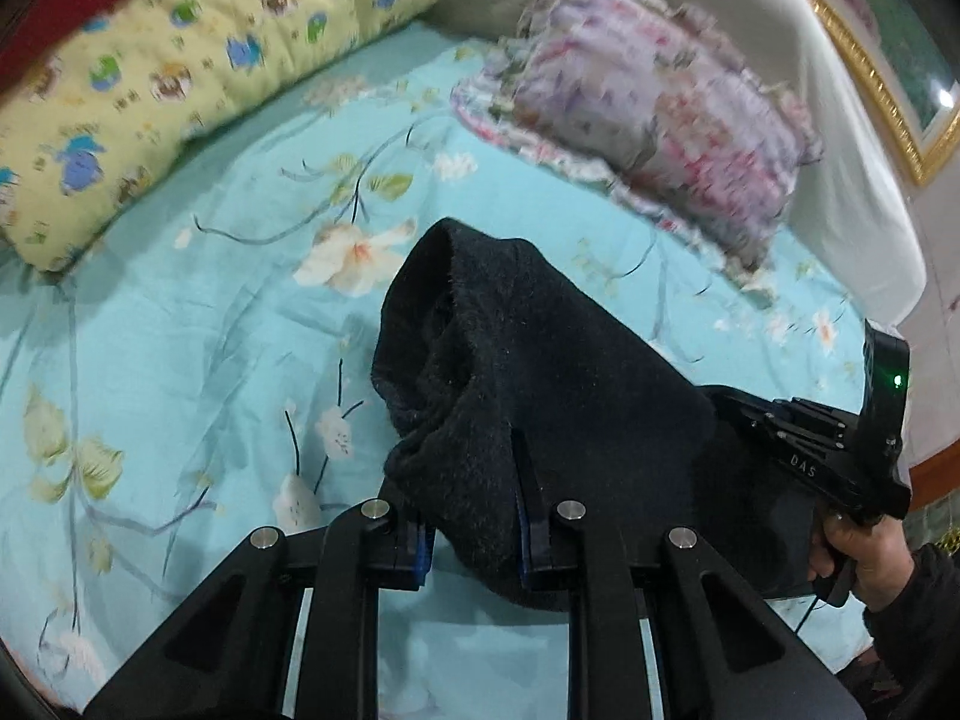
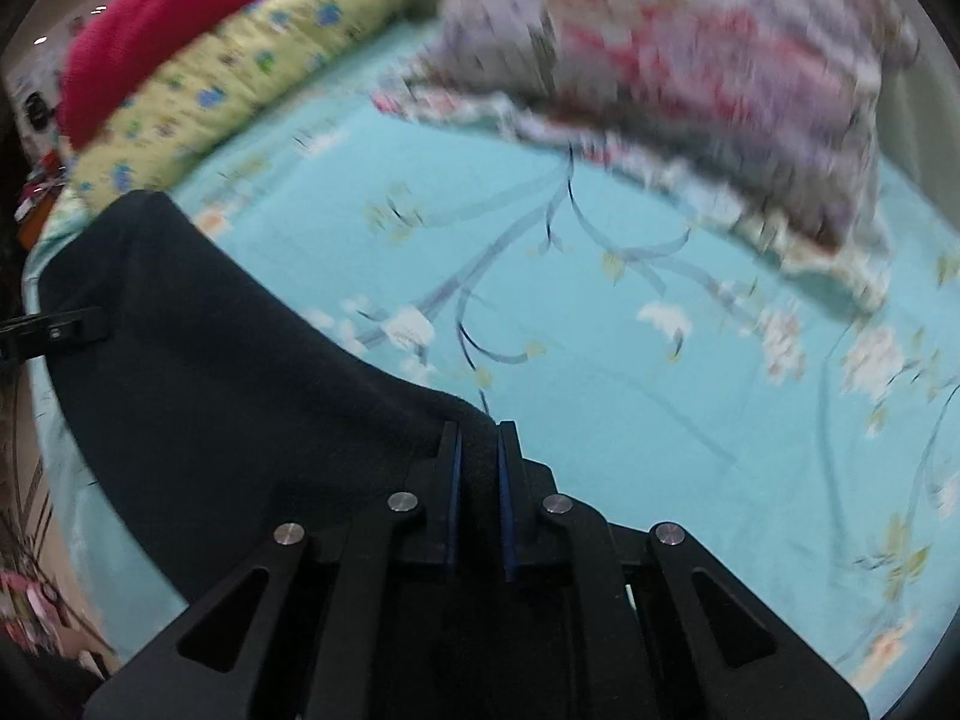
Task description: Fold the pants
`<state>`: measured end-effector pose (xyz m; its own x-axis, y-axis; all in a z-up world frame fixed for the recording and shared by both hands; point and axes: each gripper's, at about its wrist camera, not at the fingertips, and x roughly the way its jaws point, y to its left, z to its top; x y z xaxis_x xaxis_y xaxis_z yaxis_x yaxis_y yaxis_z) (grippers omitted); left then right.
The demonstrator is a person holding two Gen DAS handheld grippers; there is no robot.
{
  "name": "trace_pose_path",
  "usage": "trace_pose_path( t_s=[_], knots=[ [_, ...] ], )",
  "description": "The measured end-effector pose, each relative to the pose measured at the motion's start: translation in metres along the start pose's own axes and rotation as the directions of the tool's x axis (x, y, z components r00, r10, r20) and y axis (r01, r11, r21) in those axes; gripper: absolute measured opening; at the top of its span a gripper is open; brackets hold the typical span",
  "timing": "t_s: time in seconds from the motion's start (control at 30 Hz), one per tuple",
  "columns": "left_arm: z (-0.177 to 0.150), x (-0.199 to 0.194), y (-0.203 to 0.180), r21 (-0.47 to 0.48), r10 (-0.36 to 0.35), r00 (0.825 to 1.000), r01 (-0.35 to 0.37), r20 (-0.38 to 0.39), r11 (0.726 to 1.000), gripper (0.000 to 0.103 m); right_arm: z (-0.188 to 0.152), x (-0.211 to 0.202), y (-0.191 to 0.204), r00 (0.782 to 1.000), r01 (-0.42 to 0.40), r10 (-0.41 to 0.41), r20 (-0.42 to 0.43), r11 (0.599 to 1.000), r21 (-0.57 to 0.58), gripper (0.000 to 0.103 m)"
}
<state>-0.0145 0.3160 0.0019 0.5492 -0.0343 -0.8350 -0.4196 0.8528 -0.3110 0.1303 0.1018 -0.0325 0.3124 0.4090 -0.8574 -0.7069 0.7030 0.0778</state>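
The left gripper [image 1: 474, 504] has black pants [image 1: 540, 372] bunched between and over its fingers, one finger tucked into a fold, the other largely covered; the jaws stand apart, so whether they truly pinch the cloth cannot be told. The right gripper [image 2: 478, 456], seen in its own wrist view, is clenched on an edge of the pants [image 2: 228, 372], blue pads pressing a thin ridge of fabric. From the left wrist view it [image 1: 810, 438] sits just right of the bundle, a hand [image 1: 864, 552] on its grip. The pants hang between the two tools, lifted above a turquoise floral sheet [image 1: 180, 330], well short of the frilled pillow [image 1: 648, 120] and the yellow bolster [image 1: 150, 90] at the far side. Judged from this, folding is at an early or middle stage: the garment is gathered and carried, not yet laid flat, and no finished crease shows. Spreading and the final folds appear to remain.
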Motion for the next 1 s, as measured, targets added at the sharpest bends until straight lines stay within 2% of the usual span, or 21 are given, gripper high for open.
trace_pose_path(
  t_s=[0.07,0.1,0.13,0.2,0.27,0.43,0.57,0.73,1.0],
  knots=[
    [0.001,0.017,0.012,0.009,0.023,0.998,-0.022,-0.052,1.0,0.023,0.001,0.01,-0.003,1.0,0.022,-0.022,-0.005,0.999,0.038,0.023],
    [-0.001,0.019,0.014,0.01,0.02,0.998,-0.019,-0.063,1.0,0.028,0.002,0.009,-0.004,0.999,0.039,-0.039,0.008,0.998,0.051,0.031],
    [0.0,0.018,0.017,0.013,0.026,0.997,-0.026,-0.066,1.0,0.031,0.004,0.006,-0.007,0.998,0.056,-0.057,0.015,0.996,0.066,0.034],
    [-0.002,0.007,0.02,0.03,0.073,0.996,-0.072,-0.043,0.997,0.043,0.002,-0.005,-0.011,0.998,0.061,-0.064,0.028,0.994,0.094,0.035],
    [-0.003,-0.005,0.022,0.025,0.099,0.995,-0.099,-0.019,0.995,0.05,-0.001,-0.024,-0.02,0.996,0.062,-0.07,0.054,0.989,0.132,0.035],
    [-0.002,-0.038,0.021,-0.019,0.104,0.994,-0.104,0.031,0.994,0.05,-0.024,-0.072,-0.039,0.993,0.0,-0.03,0.117,0.968,0.252,0.035],
    [0.0,-0.048,-0.005,0.024,0.065,0.997,-0.066,0.04,0.998,0.051,-0.057,-0.102,-0.047,0.991,-0.021,-0.023,0.134,0.948,0.319,0.035],
    [0.0,-0.038,-0.053,0.129,0.012,1.0,-0.013,0.012,0.992,0.052,-0.098,-0.129,-0.057,0.991,-0.009,-0.045,0.13,0.921,0.389,0.035],
    [-0.01,-0.016,-0.133,0.277,-0.078,0.994,0.096,-0.076,0.956,0.057,-0.162,-0.162,-0.081,0.987,0.014,-0.098,0.129,0.845,0.535,0.035]
  ],
)
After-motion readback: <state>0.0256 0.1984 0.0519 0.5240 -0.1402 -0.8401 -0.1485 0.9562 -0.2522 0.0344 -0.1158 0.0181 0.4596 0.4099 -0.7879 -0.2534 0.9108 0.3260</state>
